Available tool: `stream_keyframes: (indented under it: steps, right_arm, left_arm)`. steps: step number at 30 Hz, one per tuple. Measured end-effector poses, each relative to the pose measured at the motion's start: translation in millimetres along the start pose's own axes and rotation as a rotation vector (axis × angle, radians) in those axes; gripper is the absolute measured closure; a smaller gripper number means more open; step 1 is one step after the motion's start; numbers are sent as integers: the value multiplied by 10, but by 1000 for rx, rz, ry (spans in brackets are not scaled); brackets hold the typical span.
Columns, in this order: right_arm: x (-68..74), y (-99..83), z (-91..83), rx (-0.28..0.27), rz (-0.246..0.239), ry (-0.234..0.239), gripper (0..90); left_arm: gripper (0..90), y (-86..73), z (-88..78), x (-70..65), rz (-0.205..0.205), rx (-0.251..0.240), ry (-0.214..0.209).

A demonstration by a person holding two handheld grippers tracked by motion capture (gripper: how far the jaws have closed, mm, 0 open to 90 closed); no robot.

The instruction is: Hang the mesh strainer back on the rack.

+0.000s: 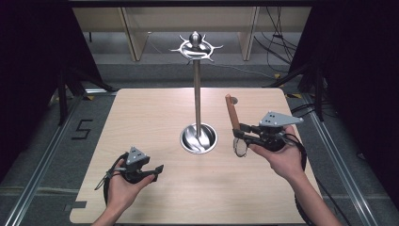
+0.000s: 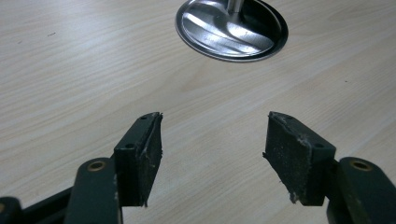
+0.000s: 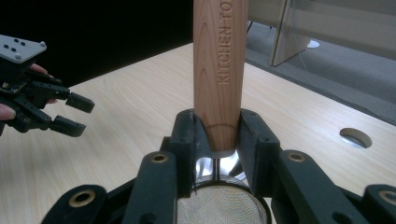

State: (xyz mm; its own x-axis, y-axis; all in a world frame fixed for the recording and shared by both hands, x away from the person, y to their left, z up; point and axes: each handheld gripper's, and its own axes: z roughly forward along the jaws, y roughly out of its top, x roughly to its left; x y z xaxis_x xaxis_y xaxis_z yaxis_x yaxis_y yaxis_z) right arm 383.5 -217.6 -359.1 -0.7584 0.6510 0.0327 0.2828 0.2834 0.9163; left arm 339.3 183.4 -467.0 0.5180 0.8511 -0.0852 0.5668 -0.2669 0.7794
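We grip the strainer (image 1: 234, 123) by its wooden handle in our right claw (image 1: 239, 130), at 3 o'clock of the hook stand (image 1: 197, 84), probably to hang it, left claw (image 1: 159, 170) open, idle above the bench (image 1: 141, 117).

A pale wood-grain tabletop (image 1: 141, 122) with rounded corners is seen in the middle of the room, with a round cable hole (image 1: 234, 100) cut near its far edge. Grey floor (image 1: 42, 136) is laid around it, crossed by metal rails (image 1: 37, 179) on either side, and a black "5" marking (image 1: 82, 129) is taped to the left. Black curtains (image 1: 28, 70) are hung along both sides. Beyond the tabletop, light wooden shelving (image 1: 136, 33) is stood, and black cables (image 1: 277, 42) are trailed across the floor at the far right.
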Motion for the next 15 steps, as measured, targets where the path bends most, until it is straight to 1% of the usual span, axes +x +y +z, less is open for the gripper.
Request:
stream_keyframes:
  steps: [1,2,3,4,5,6,7,8,10,11,12,13,14,15]
  right_arm:
    - [0,0,0,0,0,0,699]
    - [13,19,-6,0,7,-8,698]
    - [13,19,-6,0,7,-8,698]
    - [12,43,-10,-1,3,2,699]
    - [25,53,-23,0,19,-16,699]
    - [34,60,-13,-19,19,-18,699]
    - [34,60,-13,-19,19,-18,699]
    - [35,84,-19,-11,24,-16,698]
    - [25,107,-15,-15,14,-16,699]
    - [26,116,-5,-28,22,-14,698]
    - [22,127,-3,-33,13,-27,699]
    - [30,144,-15,-15,29,-23,699]
    - [27,155,-9,-22,17,-28,698]
    - [27,155,-9,-22,17,-28,698]
  left_arm:
    - [358,0,0,0,0,0,0]
    - [358,3,-27,25,40,39,-8]
    - [358,3,-27,25,40,39,-8]
    - [358,-4,-34,21,34,38,-2]
    - [358,-4,-34,21,34,38,-2]
    - [358,-13,-11,-7,-11,2,0]
    - [358,-16,-12,4,-6,1,-4]
    - [358,-15,-49,41,35,44,0]
    - [358,-18,-57,44,32,42,6]
    - [358,-18,-57,44,32,42,6]
    - [358,-16,-65,48,34,39,6]
    - [358,-20,-45,20,-8,6,7]
    - [358,-24,-41,19,-7,-4,8]
    - [358,-24,-41,19,-7,-4,8]
